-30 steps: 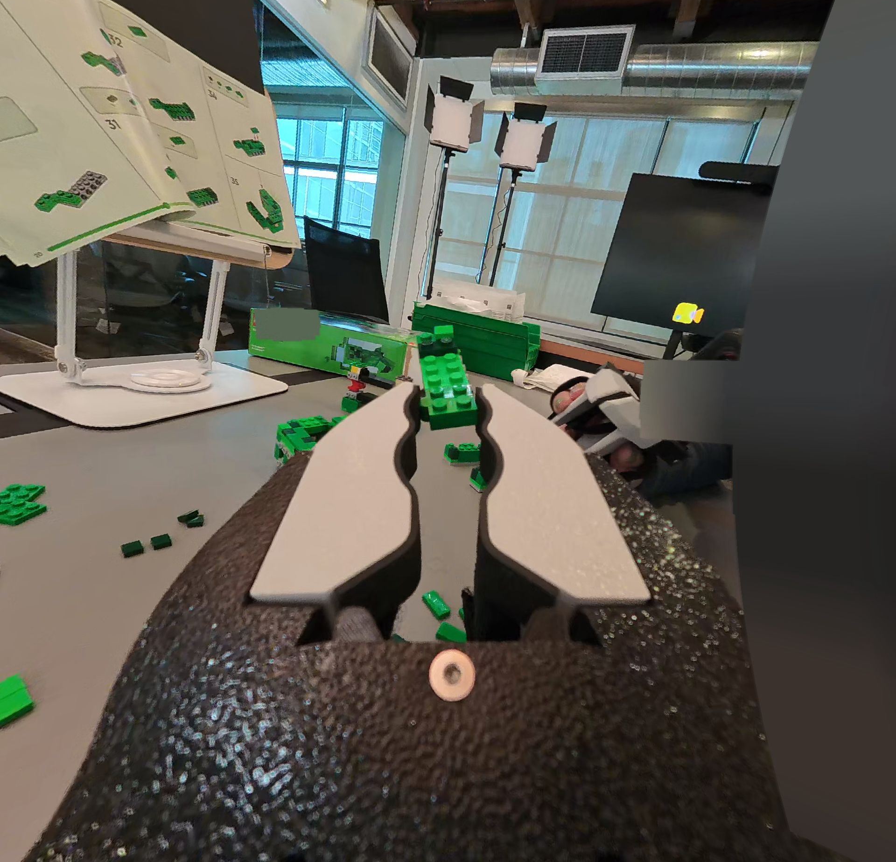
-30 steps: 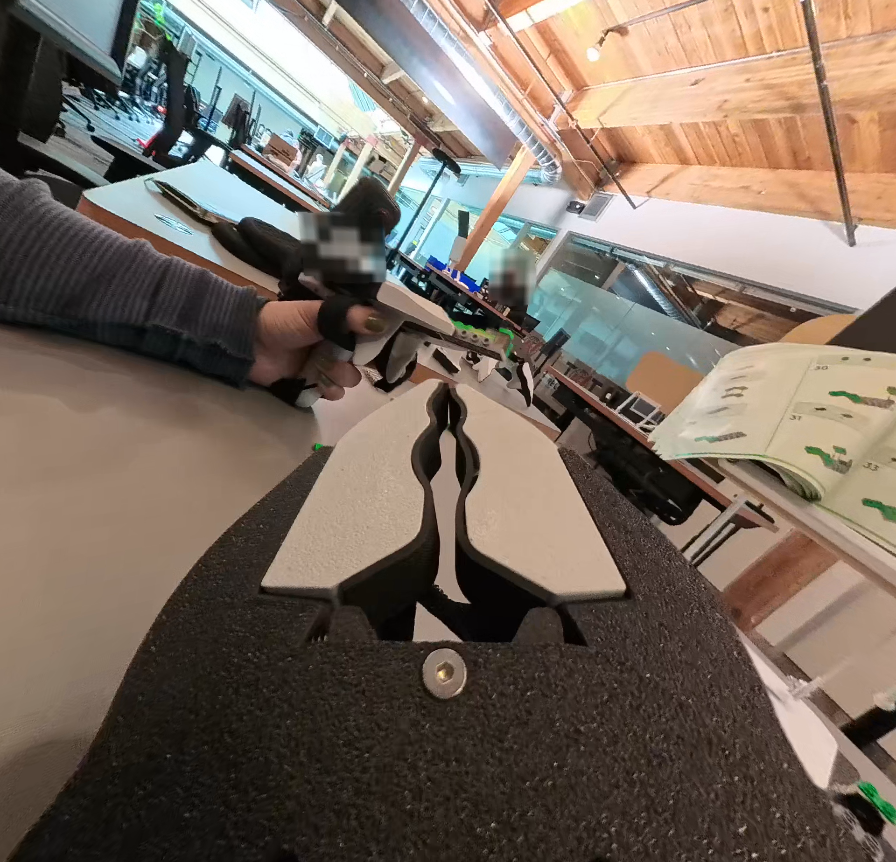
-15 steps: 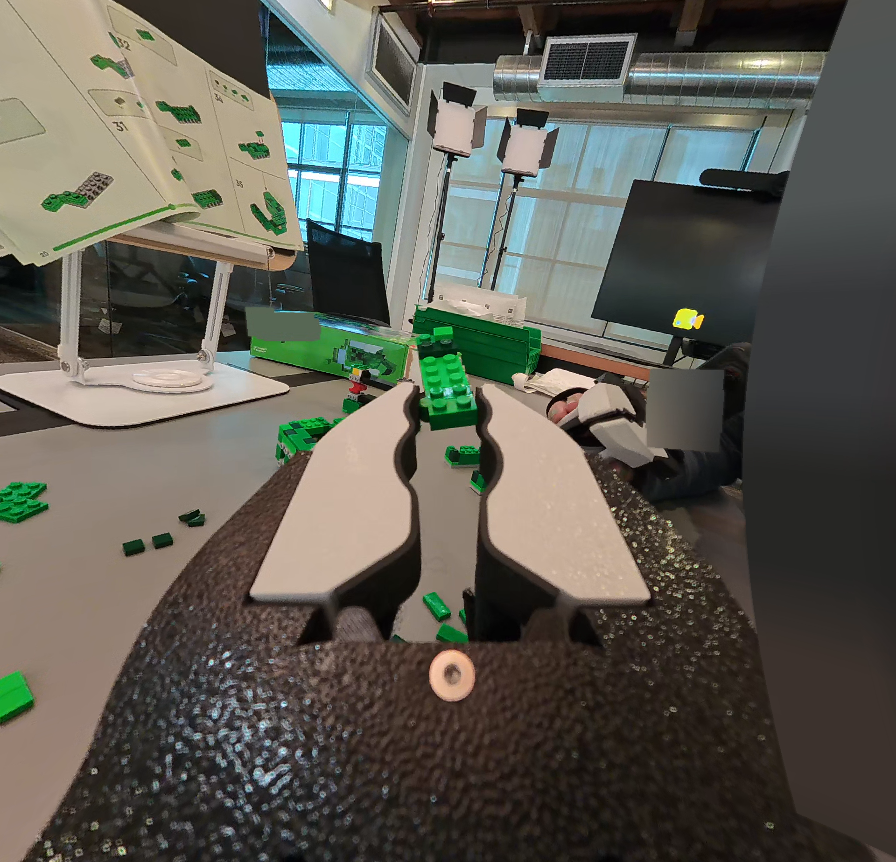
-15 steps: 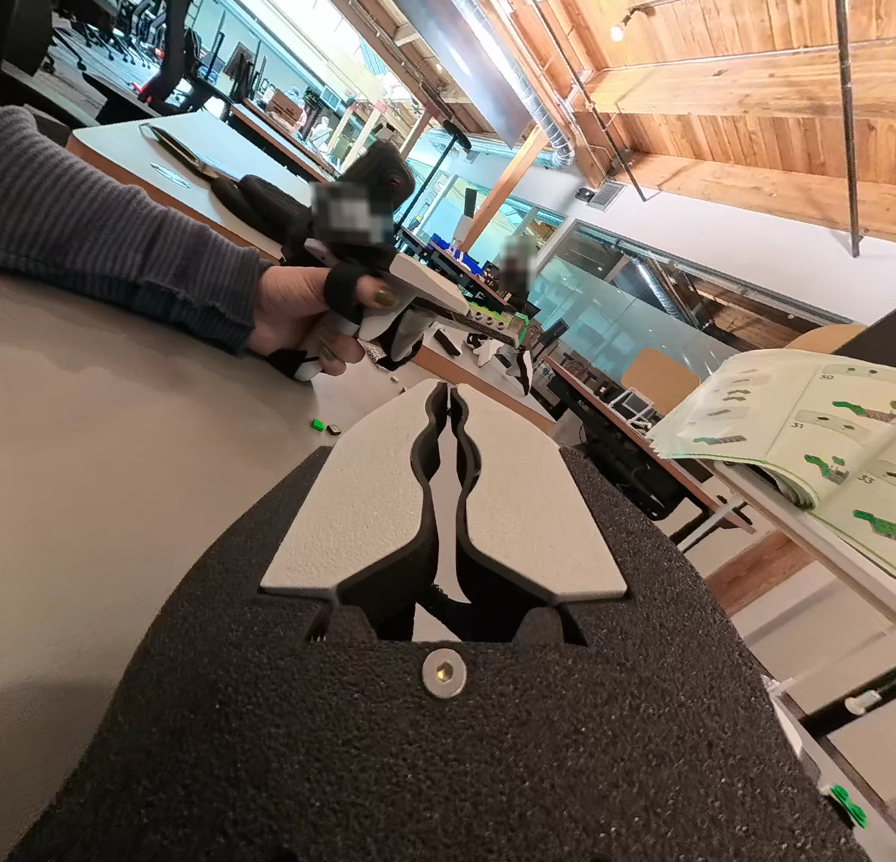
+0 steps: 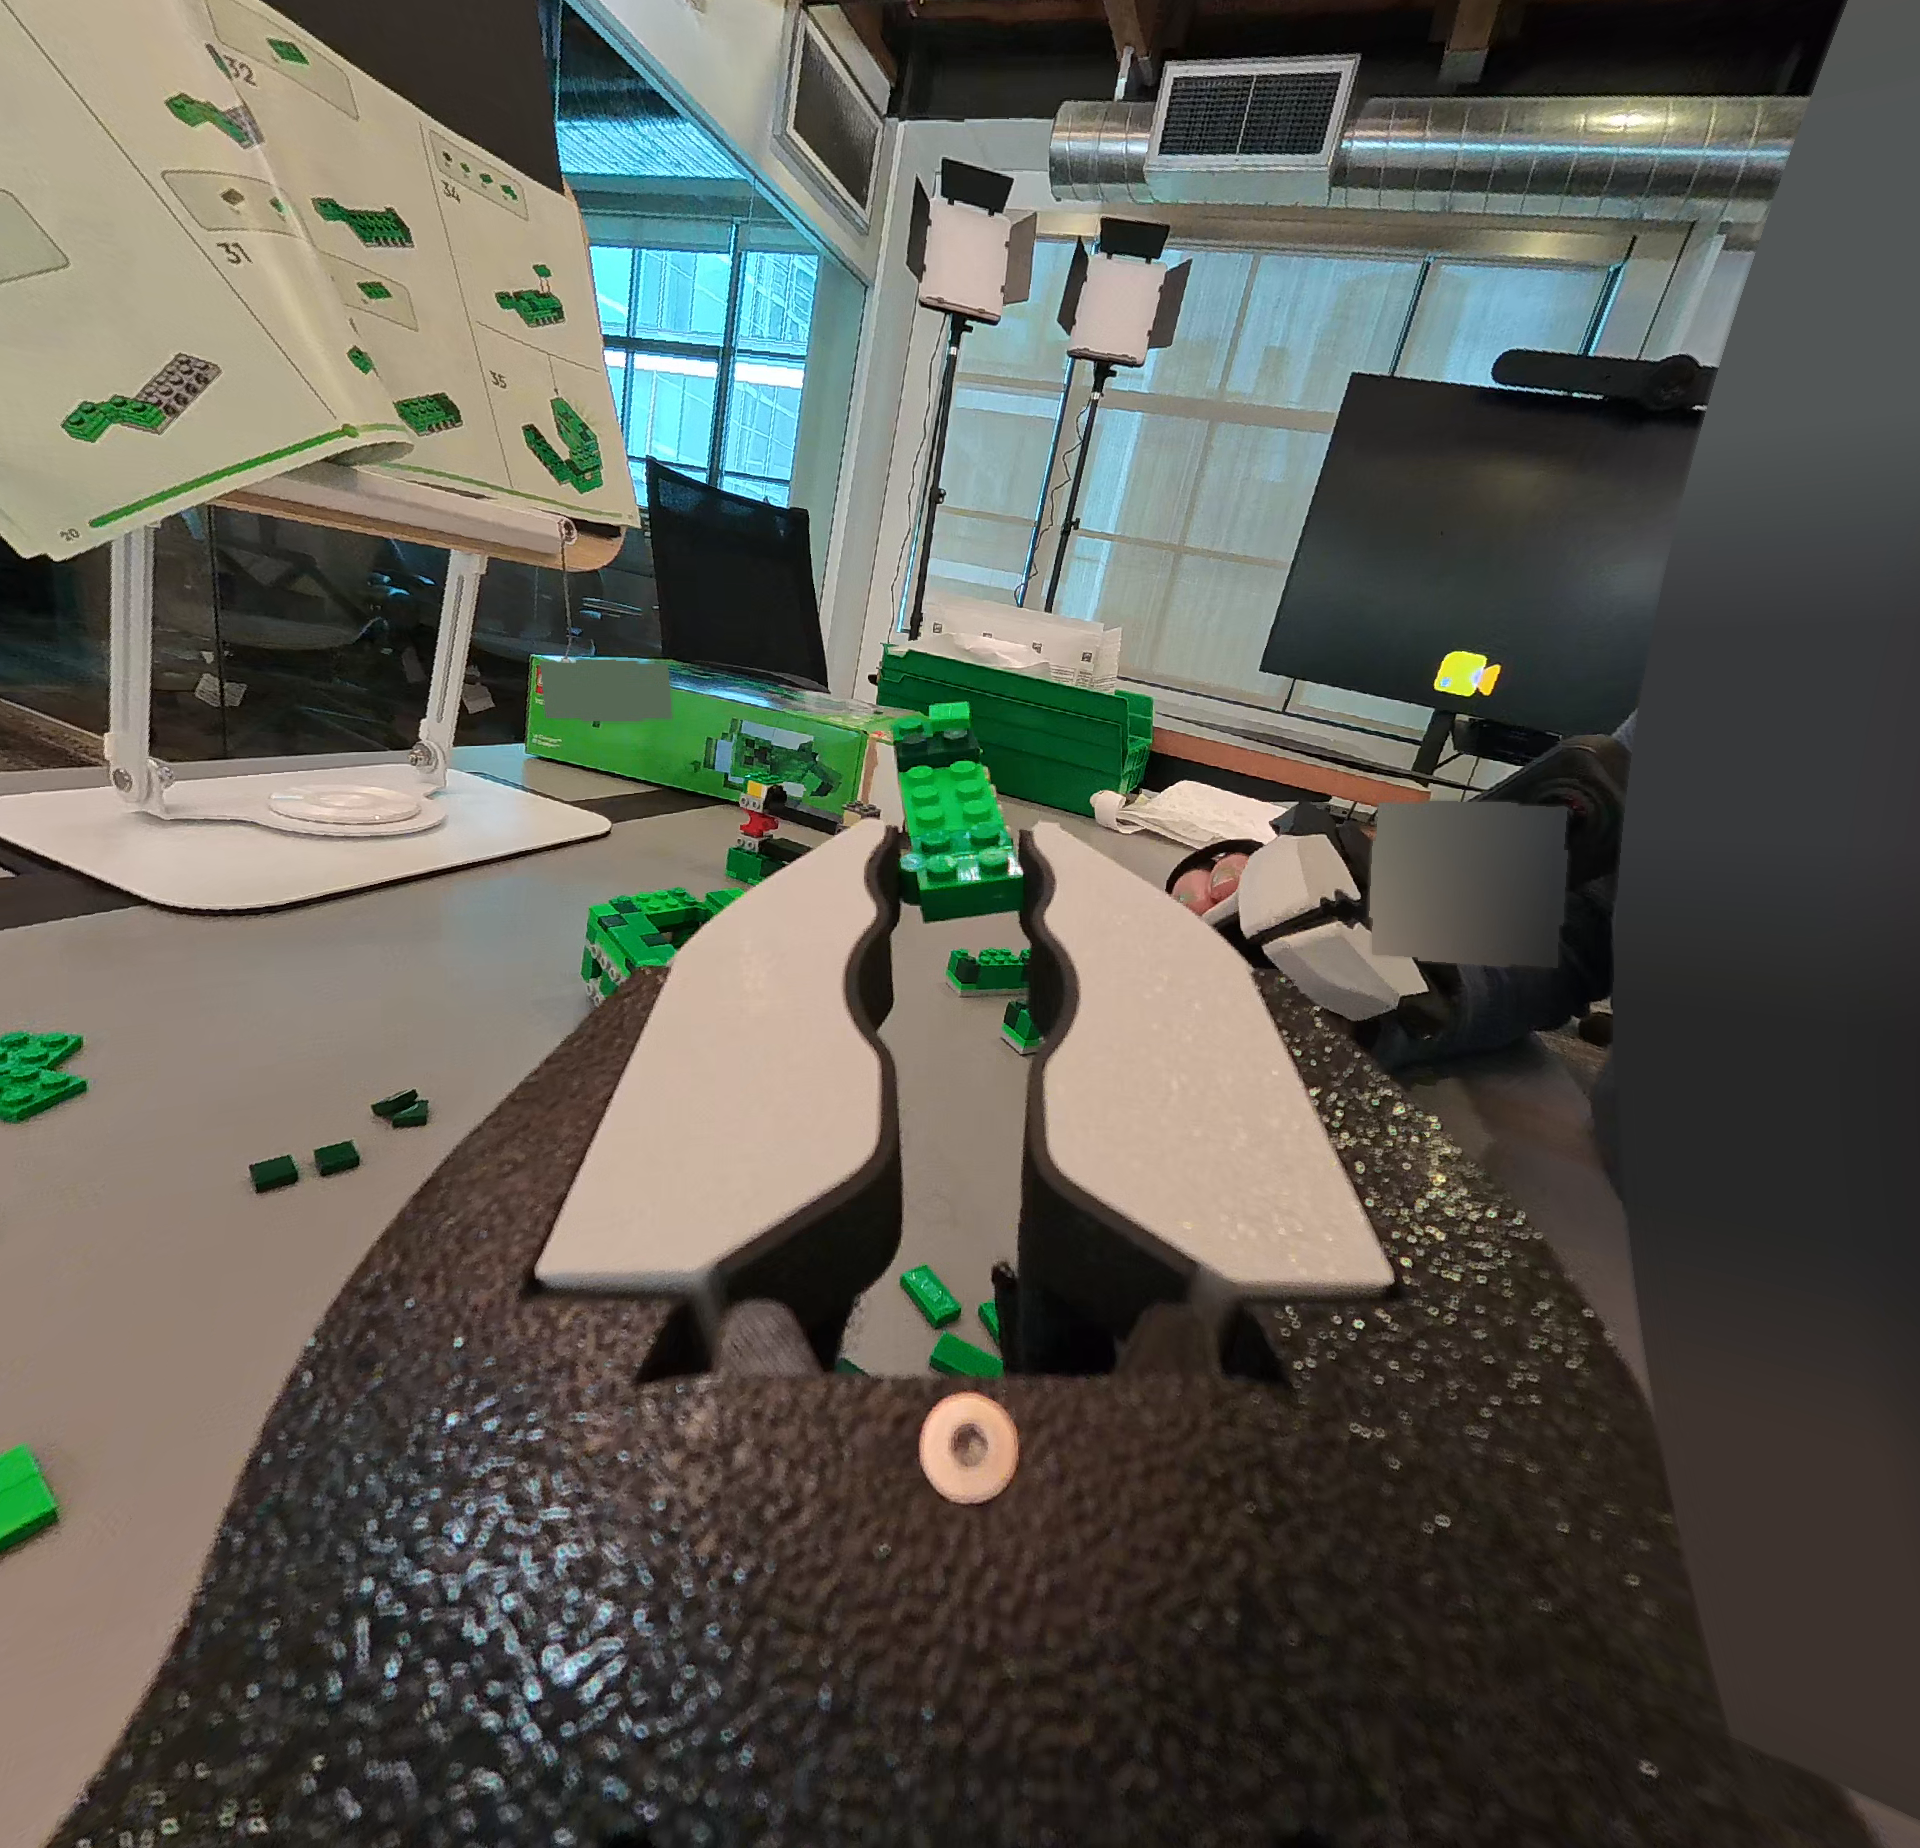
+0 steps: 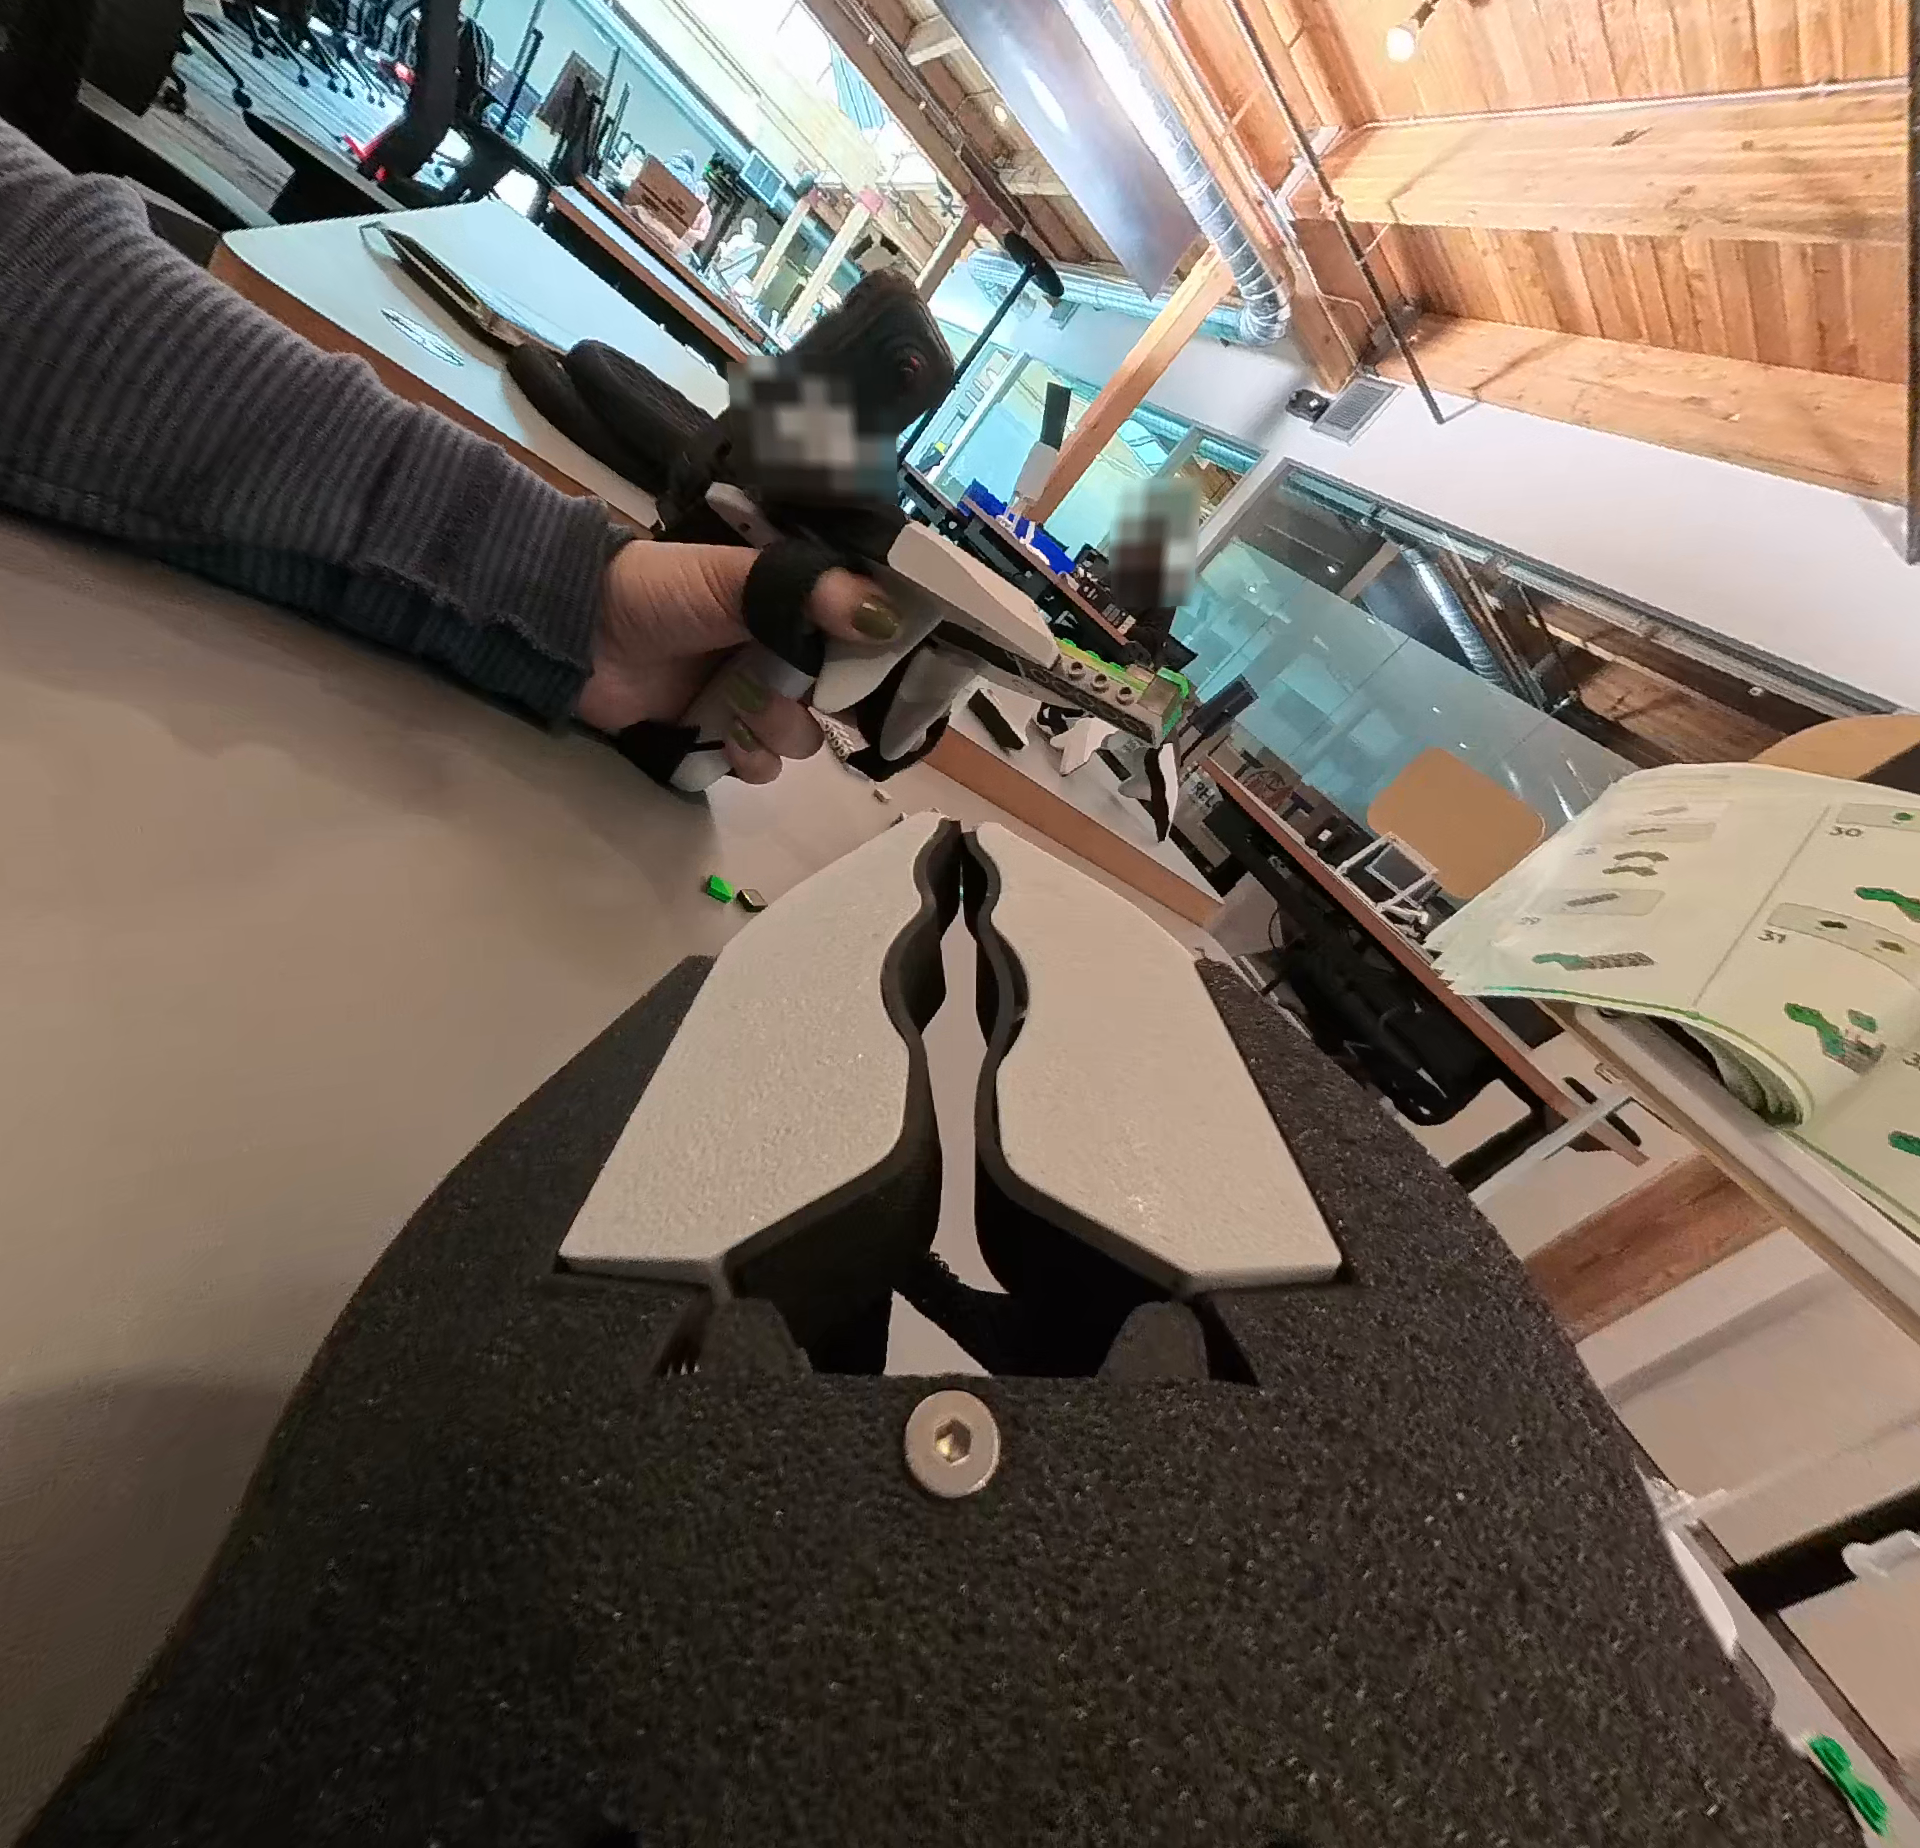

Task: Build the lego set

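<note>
Both grippers: left gripper [image 5: 958,842] clamps green brick assembly [image 5: 956,822]; right gripper [image 6: 956,834] closed, empty, above table [image 6: 260,915].

Left gripper [image 5: 961,863] clamped, right gripper [image 6: 954,834] closed

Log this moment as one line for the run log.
left gripper: shut on green brick stack, lifted | right gripper: shut, empty | manual: open on stand

- On the table [image 5: 208,1279] we see the book stand [image 5: 301,822] far left, with the instruction booklet [image 5: 260,271] on it.
- The box [image 5: 717,728] lies behind the loose bricks [image 5: 312,1164], right of the stand.
- The brick assembly [image 5: 956,832] sits between our left gripper [image 5: 958,863] fingertips.
- Our right gripper [image 5: 1309,925] lies right of it.
</note>
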Motion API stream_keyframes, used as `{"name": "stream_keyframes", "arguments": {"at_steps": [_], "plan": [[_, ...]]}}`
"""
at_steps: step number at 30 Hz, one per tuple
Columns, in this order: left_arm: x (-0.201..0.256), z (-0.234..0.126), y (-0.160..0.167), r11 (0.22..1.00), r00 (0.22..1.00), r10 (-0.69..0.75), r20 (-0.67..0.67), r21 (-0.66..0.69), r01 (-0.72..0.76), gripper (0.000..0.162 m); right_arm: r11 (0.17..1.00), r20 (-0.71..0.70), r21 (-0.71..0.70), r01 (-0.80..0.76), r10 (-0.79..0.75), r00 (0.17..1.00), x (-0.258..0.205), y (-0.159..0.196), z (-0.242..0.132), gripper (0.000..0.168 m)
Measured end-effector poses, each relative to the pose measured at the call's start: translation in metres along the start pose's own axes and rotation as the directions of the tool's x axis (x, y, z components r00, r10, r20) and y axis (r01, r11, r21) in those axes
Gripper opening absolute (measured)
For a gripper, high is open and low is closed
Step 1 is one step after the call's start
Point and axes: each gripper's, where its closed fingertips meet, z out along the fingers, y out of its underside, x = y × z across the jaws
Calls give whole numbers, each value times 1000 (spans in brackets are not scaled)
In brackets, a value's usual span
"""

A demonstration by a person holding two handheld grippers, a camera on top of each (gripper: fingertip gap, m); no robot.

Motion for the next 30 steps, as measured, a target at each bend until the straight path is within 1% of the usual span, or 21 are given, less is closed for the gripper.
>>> {"name": "stream_keyframes", "arguments": {"at_steps": [21,24,25,26,28,30], "plan": [[1,1,0,1000,1000,4,-6,-8,-4,21,1000,6,1,7,-7,1000,-1,0,0,0],[1,1,-1,1000,1000,22,8,-6,-22,21,1000,8,2,7,-7,1000,-2,0,0,0],[1,0,-3,998,997,66,35,-6,-66,21,1000,9,2,6,-6,1000,-2,0,0,0],[0,-1,-5,989,986,147,80,-20,-146,21,1000,12,1,2,-2,1000,-2,0,0,0],[-5,-4,-5,947,932,318,172,-109,-303,21,1000,11,-23,-10,10,1000,-1,3,-1,0],[-13,-10,-5,905,873,419,249,-189,-380,21,998,4,-58,-26,27,1000,3,7,-1,0]]}}
